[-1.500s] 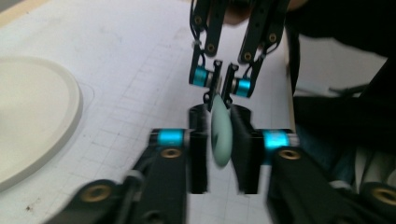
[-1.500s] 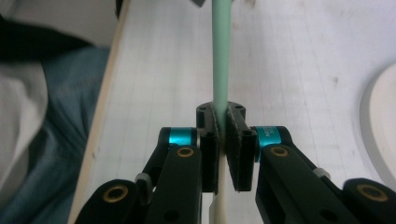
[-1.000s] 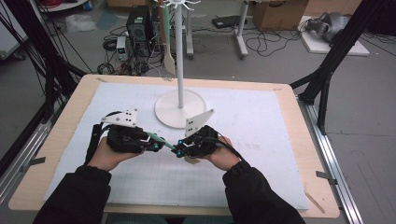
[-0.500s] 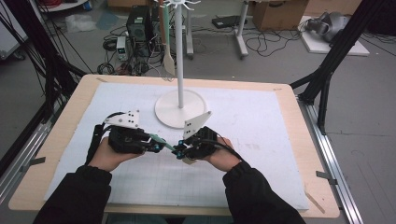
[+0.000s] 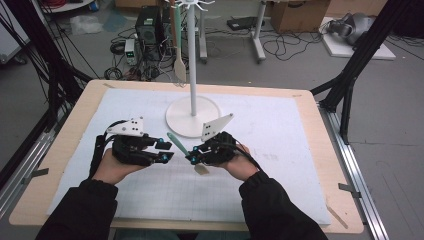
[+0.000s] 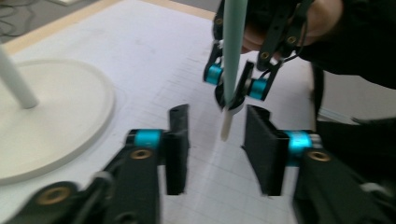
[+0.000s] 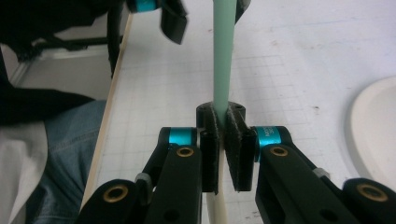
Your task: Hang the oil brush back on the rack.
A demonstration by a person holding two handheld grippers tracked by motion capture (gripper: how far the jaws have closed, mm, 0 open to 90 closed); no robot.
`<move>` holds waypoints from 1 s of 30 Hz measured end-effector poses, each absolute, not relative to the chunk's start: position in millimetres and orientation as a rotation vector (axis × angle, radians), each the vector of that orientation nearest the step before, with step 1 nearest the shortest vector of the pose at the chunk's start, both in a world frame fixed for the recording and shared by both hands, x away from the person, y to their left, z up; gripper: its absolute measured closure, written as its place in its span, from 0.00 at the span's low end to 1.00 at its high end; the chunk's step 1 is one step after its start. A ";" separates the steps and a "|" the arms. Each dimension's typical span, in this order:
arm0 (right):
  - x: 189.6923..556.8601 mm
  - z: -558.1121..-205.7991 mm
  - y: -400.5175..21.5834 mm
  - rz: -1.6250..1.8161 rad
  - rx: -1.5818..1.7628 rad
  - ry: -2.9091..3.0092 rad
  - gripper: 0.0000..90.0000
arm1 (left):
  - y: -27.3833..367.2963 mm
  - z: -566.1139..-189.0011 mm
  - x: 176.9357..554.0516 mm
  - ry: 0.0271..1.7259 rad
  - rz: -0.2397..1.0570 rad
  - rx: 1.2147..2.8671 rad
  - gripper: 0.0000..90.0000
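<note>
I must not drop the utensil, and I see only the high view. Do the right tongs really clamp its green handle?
Observer: Yes. In the right gripper view, the right tongs are shut tight on the green handle.
Operator: And the left tongs?
Observer: The left tongs have just been opening. In the left gripper view they stand apart and press nothing.
Operator: Is the handle between them?
Observer: Yes. In the right gripper view its far end passes between them, untouched.
</note>
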State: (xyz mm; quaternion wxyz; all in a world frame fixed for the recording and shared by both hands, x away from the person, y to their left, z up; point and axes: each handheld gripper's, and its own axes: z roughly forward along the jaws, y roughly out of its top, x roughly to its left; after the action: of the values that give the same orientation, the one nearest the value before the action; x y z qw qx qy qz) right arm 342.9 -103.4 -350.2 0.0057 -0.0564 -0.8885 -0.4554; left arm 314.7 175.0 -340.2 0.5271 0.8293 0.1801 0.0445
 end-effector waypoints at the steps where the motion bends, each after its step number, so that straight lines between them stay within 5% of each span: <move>1: 344.3 -350.1 -104.9 -1.429 -0.190 -2.776 0.94 | 176.8 -341.9 314.3 0.441 0.110 1.972 0.62; 12: 360.4 -337.4 -122.7 -1.524 -0.336 -2.717 0.94 | 201.3 -351.2 305.8 0.561 0.201 1.916 0.43; 30: 379.4 -293.3 -142.2 -1.670 -0.484 -2.668 0.94 | 224.0 -353.3 298.1 0.632 0.296 1.889 0.34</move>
State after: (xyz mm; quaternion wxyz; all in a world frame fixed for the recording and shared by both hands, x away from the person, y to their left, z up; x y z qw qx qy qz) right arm 379.4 -142.2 -293.3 -0.0212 -0.1519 -0.8376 -0.5243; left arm 298.1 224.0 -353.3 0.5347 0.7927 0.2651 0.1244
